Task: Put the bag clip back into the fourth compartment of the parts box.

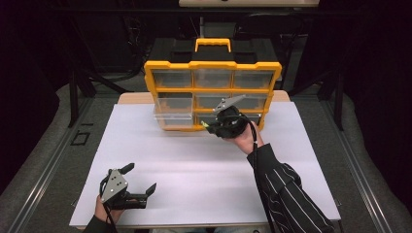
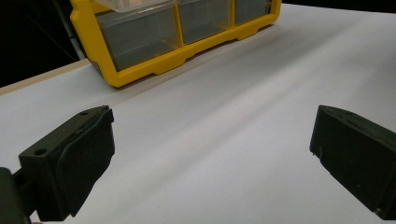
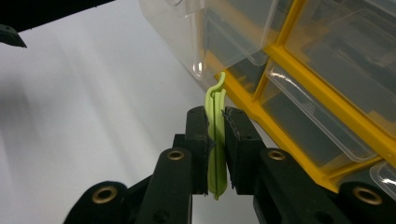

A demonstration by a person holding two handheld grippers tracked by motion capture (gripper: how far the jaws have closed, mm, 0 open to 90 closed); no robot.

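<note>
A yellow organizer (image 1: 212, 64) with clear drawers stands upright at the back of the white table (image 1: 194, 160). Its left drawer (image 1: 173, 114) in a lower row is pulled out. My right gripper (image 1: 210, 126) hovers just in front of the organizer's bottom row, to the right of that drawer. It is shut on a thin light-green plastic clip (image 3: 215, 140), which stands upright between the jaws of the right gripper (image 3: 215, 119), near the open drawer (image 3: 224, 32). My left gripper (image 1: 140, 178) rests near the front left of the table, open with nothing in it (image 2: 212, 140).
The organizer's yellow frame (image 2: 140, 74) and the drawers lie ahead in the left gripper view. A black case with a yellow handle (image 1: 212, 44) sits behind the organizer. A striped sleeve (image 1: 286, 194) reaches in from the front right. Dark floor surrounds the table.
</note>
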